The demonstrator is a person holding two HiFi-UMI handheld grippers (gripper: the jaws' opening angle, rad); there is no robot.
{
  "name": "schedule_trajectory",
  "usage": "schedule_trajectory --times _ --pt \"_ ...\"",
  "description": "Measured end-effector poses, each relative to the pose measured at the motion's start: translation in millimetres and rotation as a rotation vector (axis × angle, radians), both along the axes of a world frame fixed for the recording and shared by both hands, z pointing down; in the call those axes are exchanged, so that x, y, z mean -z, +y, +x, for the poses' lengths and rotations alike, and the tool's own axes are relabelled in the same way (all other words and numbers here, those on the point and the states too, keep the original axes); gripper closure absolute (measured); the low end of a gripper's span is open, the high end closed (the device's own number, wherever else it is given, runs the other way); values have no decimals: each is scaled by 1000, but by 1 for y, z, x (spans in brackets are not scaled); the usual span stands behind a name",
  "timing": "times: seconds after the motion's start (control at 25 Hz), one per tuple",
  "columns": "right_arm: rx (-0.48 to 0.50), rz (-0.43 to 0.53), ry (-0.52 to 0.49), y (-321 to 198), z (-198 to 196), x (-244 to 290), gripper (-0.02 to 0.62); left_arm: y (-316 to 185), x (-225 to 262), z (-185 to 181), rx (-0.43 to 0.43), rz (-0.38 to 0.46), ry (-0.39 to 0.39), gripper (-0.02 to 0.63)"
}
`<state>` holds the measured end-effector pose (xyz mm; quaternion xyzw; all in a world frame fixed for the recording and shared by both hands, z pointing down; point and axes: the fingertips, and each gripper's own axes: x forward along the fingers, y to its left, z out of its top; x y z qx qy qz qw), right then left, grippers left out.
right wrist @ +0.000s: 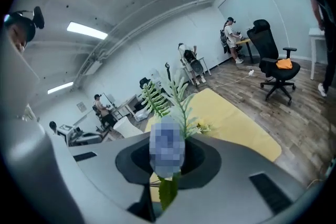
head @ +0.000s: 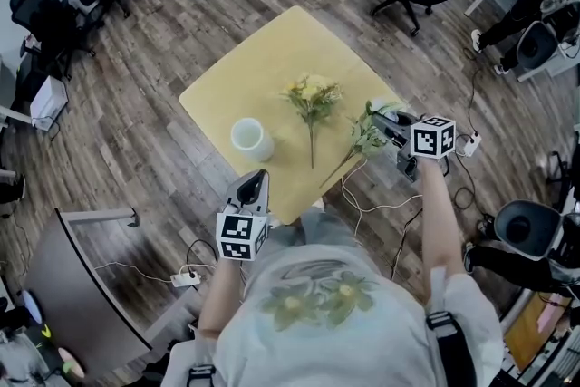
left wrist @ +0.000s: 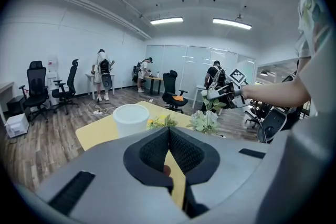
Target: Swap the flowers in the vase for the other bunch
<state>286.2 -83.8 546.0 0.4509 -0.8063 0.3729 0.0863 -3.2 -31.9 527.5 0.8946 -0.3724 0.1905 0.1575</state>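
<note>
At yellow table's (head: 263, 59) edge, right gripper (head: 379, 126) clamps the leafy bunch (head: 365, 140) (left gripper (head: 257, 177) closed, empty).

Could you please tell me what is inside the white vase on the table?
No stems stand in the white vase; its opening looks empty, though its bottom cannot be made out. The yellow bunch lies on the table beside it.
</note>
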Motion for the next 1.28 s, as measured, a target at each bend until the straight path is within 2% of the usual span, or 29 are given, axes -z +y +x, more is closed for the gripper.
schedule_trajectory --times 0.16,0.24,0.64,0.92,1.08,1.28 --pt "62 -59 172 -10 7 -34 524 -5 -2 7 5 -12 -5 591" --pt "59 -72 220 -16 7 -49 523 -7 -5 8 8 -23 -9 591" --pt "-107 -91 236 -43 2 -110 512 -18 -21 4 14 -57 -18 591" --pt "-166 -114 277 -42 11 -139 482 -24 -27 14 -4 -72 -16 591" --pt "-173 -126 343 -40 14 -147 393 -23 -29 17 -16 -76 -16 591" --pt "-224 -101 438 -42 24 -139 361 -25 -30 18 -25 -76 -16 591"
